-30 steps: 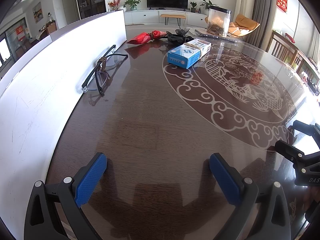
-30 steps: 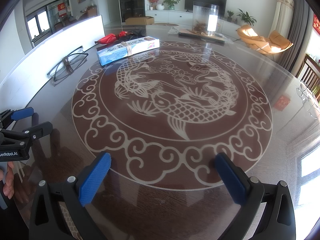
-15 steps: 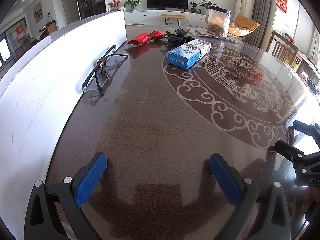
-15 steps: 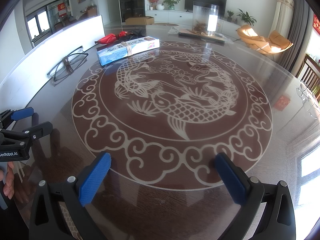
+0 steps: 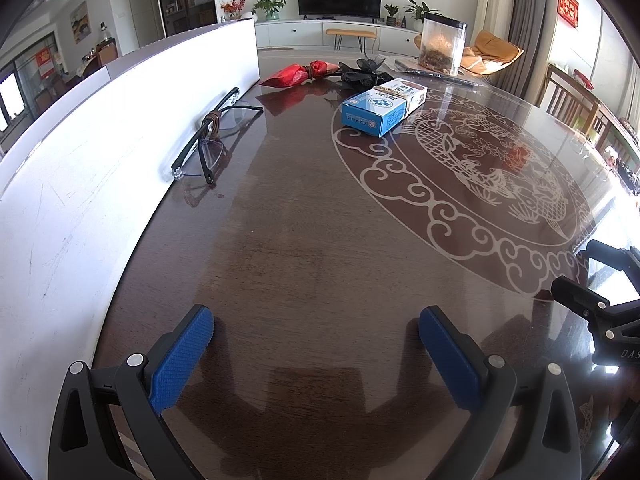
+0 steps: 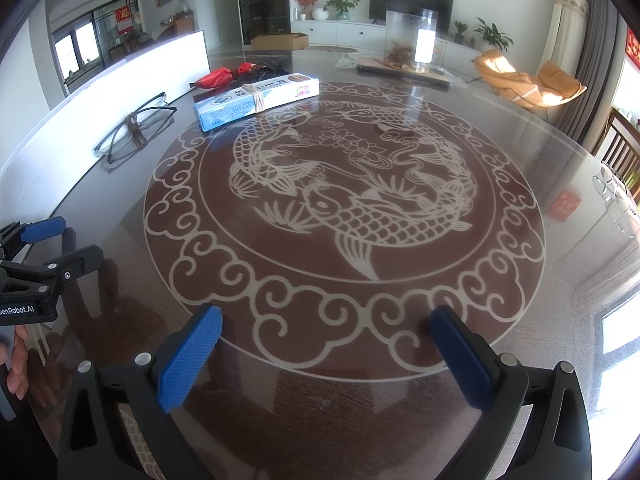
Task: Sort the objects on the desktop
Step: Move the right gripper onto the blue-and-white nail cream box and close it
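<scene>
We hold both grippers low over the near edge of the round table (image 6: 520, 128), a dark glass-topped surface with a pale carp-and-cloud pattern. Left gripper (image 5: 316, 330): jaws spread wide, nothing between the blue pads (image 5: 180, 360). Right gripper (image 6: 326, 332): likewise wide apart and empty.

Items lie well ahead, toward the far left. Folded eyeglasses (image 5: 210, 136), bound with a brown band, rest just beside the white partition board (image 5: 100, 152). Farther on, a blue-and-white box (image 5: 382, 106) with a rubber band around it lies on the pattern's rim. Behind it, a red wrapped packet (image 5: 298, 74) and a black bundle (image 5: 366, 72), touching or nearly so. A clear canister (image 6: 410, 38) stands at the far side.
</scene>
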Demonstrator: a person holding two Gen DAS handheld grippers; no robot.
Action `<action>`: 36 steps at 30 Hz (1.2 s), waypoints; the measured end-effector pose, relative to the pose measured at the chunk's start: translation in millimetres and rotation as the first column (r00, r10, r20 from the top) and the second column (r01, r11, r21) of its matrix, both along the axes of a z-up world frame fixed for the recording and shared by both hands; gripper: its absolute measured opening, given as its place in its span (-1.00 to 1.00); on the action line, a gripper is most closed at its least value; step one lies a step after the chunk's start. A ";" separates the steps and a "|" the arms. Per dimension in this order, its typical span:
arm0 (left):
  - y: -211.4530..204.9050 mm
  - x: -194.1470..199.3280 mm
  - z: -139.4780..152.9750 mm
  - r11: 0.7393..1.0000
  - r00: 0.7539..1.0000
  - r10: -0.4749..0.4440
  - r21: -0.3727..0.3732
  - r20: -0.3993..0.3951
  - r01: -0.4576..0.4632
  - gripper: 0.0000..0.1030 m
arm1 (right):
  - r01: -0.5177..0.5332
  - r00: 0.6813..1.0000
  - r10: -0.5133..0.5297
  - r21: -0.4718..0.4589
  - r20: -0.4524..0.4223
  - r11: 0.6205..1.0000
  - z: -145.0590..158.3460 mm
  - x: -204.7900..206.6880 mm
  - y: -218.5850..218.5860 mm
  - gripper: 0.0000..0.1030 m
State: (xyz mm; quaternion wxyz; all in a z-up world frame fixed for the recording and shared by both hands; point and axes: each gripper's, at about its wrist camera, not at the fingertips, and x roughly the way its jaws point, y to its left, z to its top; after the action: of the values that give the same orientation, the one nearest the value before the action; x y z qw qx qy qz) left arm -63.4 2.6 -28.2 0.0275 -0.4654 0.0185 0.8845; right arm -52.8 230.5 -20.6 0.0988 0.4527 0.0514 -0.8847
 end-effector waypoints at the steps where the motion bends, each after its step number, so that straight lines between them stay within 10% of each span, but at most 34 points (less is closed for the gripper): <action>1: -1.0 -0.3 -0.1 1.000 1.000 0.007 0.000 0.000 -0.007 1.00 | -0.013 1.000 0.013 -0.019 0.000 1.000 1.0 -4.3 0.4 1.00; 15: -2.2 -3.1 -0.7 1.000 1.000 0.021 0.001 -0.003 -0.021 1.00 | 0.012 0.997 0.008 -0.265 0.074 0.964 24.6 -194.0 -87.5 1.00; 25: -2.2 -5.8 -1.3 1.000 1.000 0.022 0.004 -0.003 -0.022 1.00 | -0.001 0.993 0.004 -0.026 0.117 1.000 5.5 -231.0 -145.1 1.00; 30: -1.7 -7.5 -1.6 1.000 1.000 0.023 0.004 -0.004 -0.023 1.00 | -0.009 0.999 0.009 0.016 0.045 1.000 11.6 -215.5 -130.5 -0.12; 36: -2.2 -8.4 -1.6 1.000 1.000 0.023 0.004 -0.004 -0.023 1.00 | -0.051 0.999 0.051 0.015 0.019 0.999 12.2 -169.7 -79.2 -0.13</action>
State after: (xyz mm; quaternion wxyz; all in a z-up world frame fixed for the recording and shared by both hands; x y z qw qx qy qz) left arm -71.8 0.5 -29.7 0.0182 -0.4636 0.0114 0.8858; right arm -222.6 151.3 -8.4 0.1181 0.4603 0.0688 -0.8772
